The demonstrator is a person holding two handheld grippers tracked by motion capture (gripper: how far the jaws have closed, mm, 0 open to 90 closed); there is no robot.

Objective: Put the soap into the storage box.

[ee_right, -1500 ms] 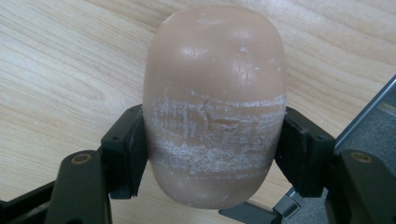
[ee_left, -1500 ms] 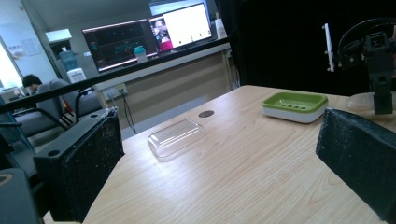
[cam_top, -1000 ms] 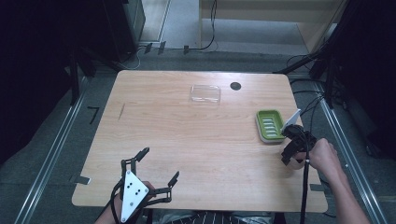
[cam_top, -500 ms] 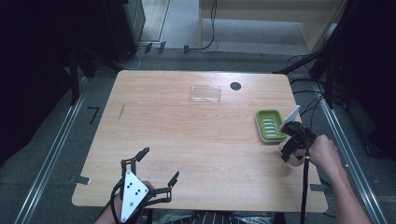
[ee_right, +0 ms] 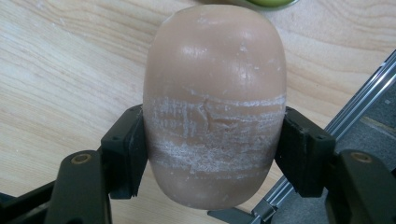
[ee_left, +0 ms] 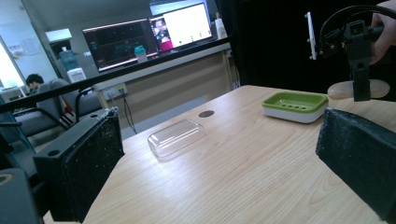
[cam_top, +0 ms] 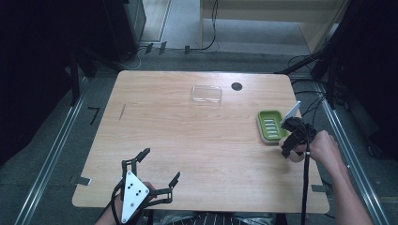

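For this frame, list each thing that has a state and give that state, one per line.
Soap bar: clamped between the right gripper's jaws, low over the table beside the dish.
Soap dish: upright, empty.
Clear lid: lying on the table, apart from the dish.
Right gripper: shut on the soap bar.
Left gripper: open, holding nothing.

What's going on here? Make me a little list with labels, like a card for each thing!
soap bar: tan, oval, scuffed white across the middle, lying on the table by the right edge
right gripper: jaws pressed on both sides of the soap bar
soap dish: green, empty, just beyond the soap
clear lid: lies flat near the far edge
left gripper: open, holds nothing, at the near edge
table: light wood
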